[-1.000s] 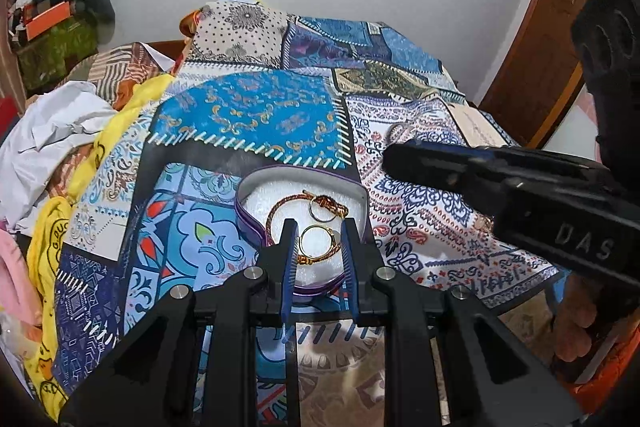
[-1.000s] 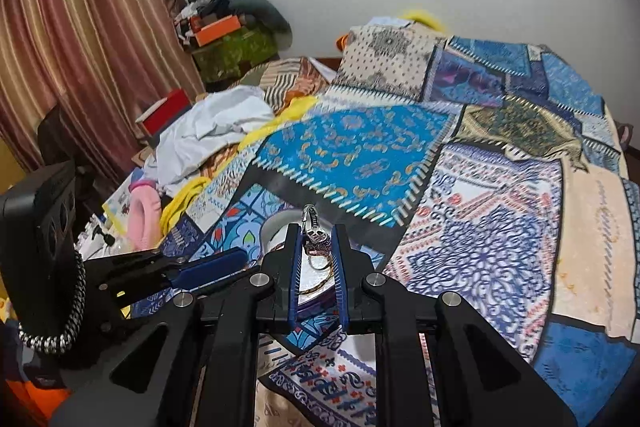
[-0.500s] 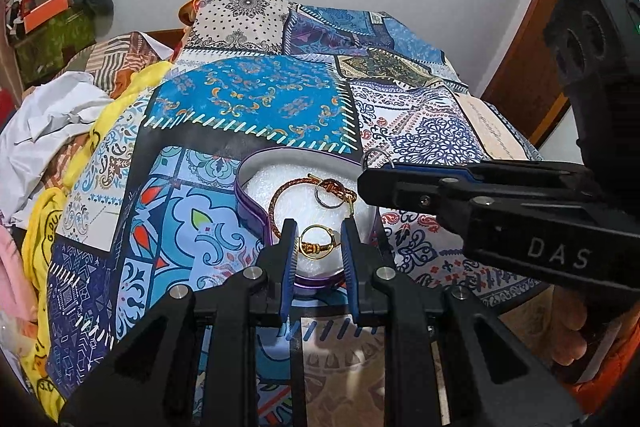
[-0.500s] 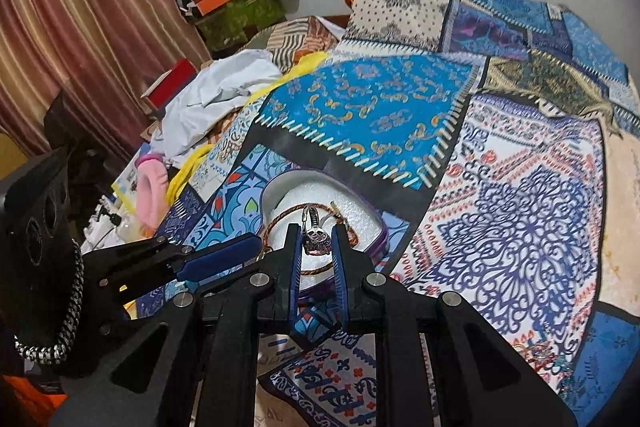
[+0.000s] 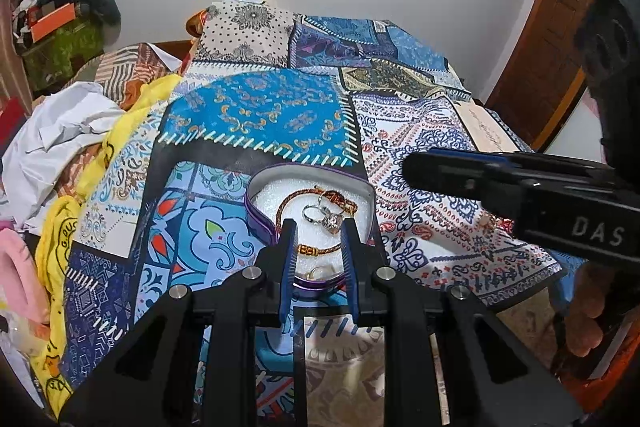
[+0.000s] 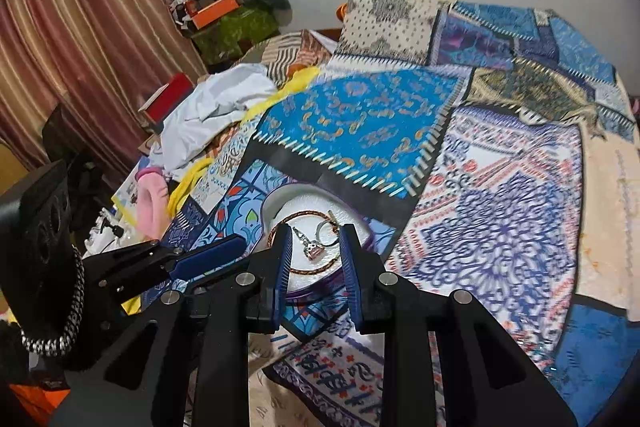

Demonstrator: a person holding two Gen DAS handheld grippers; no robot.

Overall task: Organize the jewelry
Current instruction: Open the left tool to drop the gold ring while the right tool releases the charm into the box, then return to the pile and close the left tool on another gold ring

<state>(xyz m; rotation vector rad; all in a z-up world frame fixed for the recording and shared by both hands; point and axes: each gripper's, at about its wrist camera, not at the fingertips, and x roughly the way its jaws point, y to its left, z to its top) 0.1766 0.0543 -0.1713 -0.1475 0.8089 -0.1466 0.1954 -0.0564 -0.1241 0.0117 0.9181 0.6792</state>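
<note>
A purple heart-shaped tin (image 5: 256,199) with white foam lining lies on the patchwork bedspread (image 5: 256,115). In it are a braided brown bracelet (image 5: 296,197), a silver ring with a pink stone (image 5: 326,221) and a gold ring (image 5: 316,271). The tin (image 6: 276,201) and stone ring (image 6: 314,250) also show in the right wrist view. My left gripper (image 5: 318,243) is open and empty at the tin's near edge. My right gripper (image 6: 314,251) is open and empty just above the tin; it shows from the side in the left wrist view (image 5: 416,171).
White cloth (image 5: 60,131), a yellow cloth (image 5: 96,163) and a pink item (image 5: 16,267) lie along the bed's left side. A wooden door (image 5: 552,39) stands at the right. Striped curtains (image 6: 80,27) hang at the left. More jewelry (image 5: 486,223) lies on the bedspread right of the tin.
My right gripper came down over the tin, opened and let go of the stone ring, which now lies on the foam. It has drawn back to the right. My left gripper stayed at the tin.
</note>
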